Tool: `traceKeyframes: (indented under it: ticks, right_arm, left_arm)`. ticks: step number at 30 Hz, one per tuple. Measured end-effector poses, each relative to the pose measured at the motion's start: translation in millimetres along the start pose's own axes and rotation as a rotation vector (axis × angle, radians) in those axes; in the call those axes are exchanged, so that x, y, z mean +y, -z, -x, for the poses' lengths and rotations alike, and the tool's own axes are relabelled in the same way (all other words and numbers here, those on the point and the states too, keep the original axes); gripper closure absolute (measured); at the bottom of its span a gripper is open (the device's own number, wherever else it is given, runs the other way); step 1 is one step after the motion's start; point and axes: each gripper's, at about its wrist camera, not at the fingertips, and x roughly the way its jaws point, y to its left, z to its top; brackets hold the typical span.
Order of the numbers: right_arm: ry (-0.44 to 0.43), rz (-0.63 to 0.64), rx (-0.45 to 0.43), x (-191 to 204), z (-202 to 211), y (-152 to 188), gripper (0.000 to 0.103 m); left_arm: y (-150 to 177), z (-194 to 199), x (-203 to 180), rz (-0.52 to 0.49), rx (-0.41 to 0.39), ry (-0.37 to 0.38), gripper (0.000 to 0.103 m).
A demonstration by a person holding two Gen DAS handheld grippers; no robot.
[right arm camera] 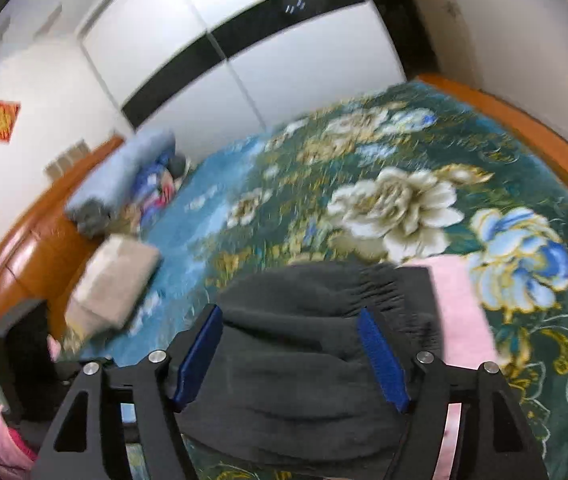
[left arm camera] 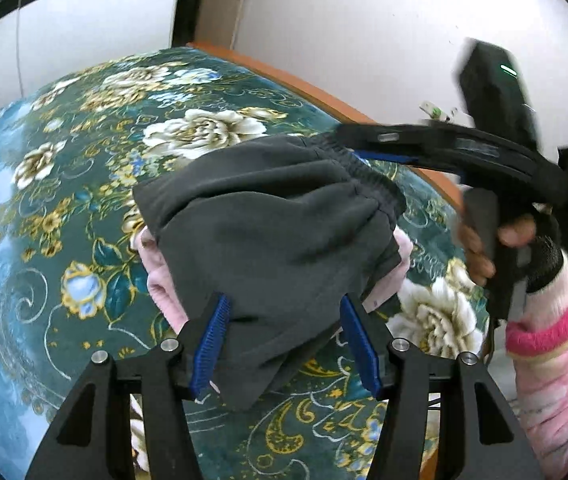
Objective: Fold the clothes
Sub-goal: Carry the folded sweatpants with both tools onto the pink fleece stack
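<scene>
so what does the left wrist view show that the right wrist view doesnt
Only the left wrist view shows the right gripper and the hand holding it. Only the right wrist view shows folded bedding, a beige cushion and the wardrobe. Both show the dark grey garment lying on pink clothing on the floral blanket.

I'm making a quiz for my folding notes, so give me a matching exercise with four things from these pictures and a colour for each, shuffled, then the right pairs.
Things:
1. Folded garment on top of the pile
2. Garment under it
3. Bed frame edge
4. Pads on the left tool's fingers

Colours:
A. Orange-brown
B. Blue
C. Dark grey
D. Pale pink

Pairs: 1-C, 2-D, 3-A, 4-B
</scene>
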Motion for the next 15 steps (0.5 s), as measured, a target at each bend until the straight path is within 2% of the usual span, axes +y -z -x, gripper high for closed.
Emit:
traceKeyframes:
  ticks: [5, 9, 12, 15]
  right_arm:
    - [0.054, -0.136, 0.108, -30, -48, 13, 0.029]
    - [0.062, -0.147, 0.112, -40, -56, 17, 0.028]
    - [0.061, -0.175, 0.086, -37, -44, 17, 0.029]
    - [0.066, -0.136, -0.014, -14, -14, 24, 0.029]
  left_arm:
    - [1, -8, -14, -0.06, 0.009, 0.0, 0.044]
    - [3, -8, -17, -0.076, 0.006, 0.007, 0.044]
    - [10, 7, -11, -0.032, -0.024, 0.027, 0.044]
    - [16, 21, -14, -0.053, -0.067, 0.007, 0.044]
